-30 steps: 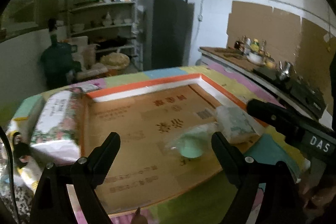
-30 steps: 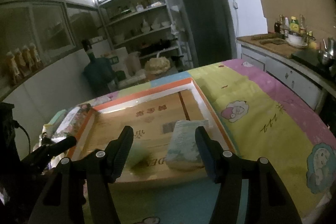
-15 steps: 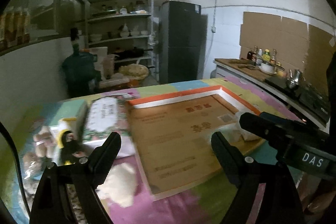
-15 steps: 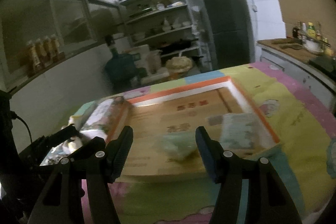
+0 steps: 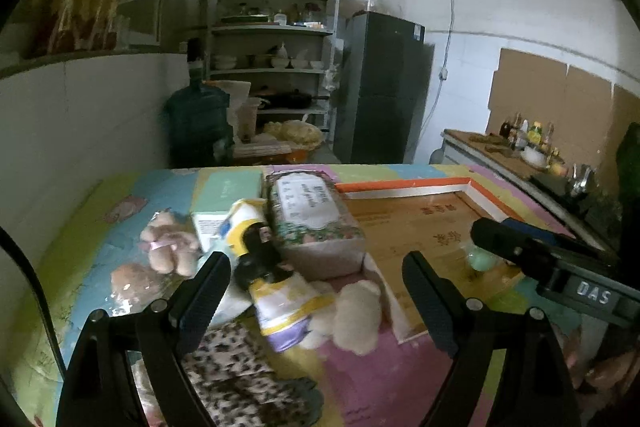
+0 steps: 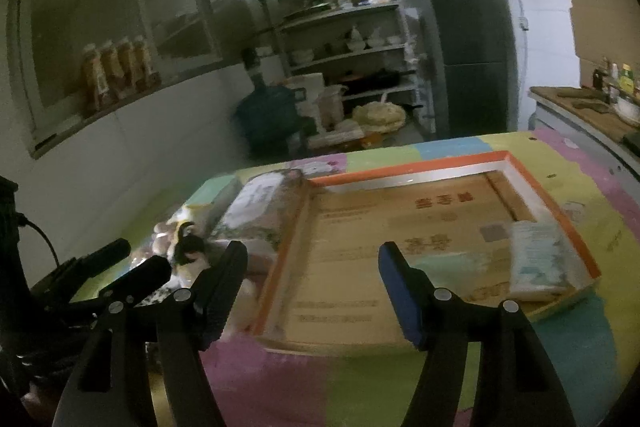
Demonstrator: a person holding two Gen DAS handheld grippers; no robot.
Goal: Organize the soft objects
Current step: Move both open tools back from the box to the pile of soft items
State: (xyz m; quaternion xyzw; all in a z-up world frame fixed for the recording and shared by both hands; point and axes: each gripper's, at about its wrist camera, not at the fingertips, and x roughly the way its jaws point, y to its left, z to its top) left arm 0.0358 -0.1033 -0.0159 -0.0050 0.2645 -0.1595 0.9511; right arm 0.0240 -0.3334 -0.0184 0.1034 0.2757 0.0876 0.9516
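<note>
My left gripper [image 5: 316, 299] is open and empty above a heap of soft things left of the tray: a cream plush [image 5: 356, 311], a yellow-white packet [image 5: 288, 303], a pink plush bear [image 5: 168, 247], a leopard-print cloth [image 5: 232, 367] and a floral tissue pack [image 5: 312, 215]. The orange-rimmed cardboard tray [image 6: 460, 163] holds a pale green soft item [image 5: 482, 261] and a wrapped tissue pack [image 6: 540, 259]. My right gripper [image 6: 316, 291] is open and empty over the tray's near left corner.
The colourful foam mat [image 6: 400, 387] covers the table. A white wall [image 5: 80, 131] runs along the left. A shelf rack [image 5: 276, 67], a water jug [image 5: 198, 123] and a dark fridge [image 5: 384, 87] stand behind. A kitchen counter [image 5: 508, 151] is at the right.
Both grippers have swung left, from the tray's right part to its left edge. The heap of soft things left of the tray has come into view. Both stay open and empty.
</note>
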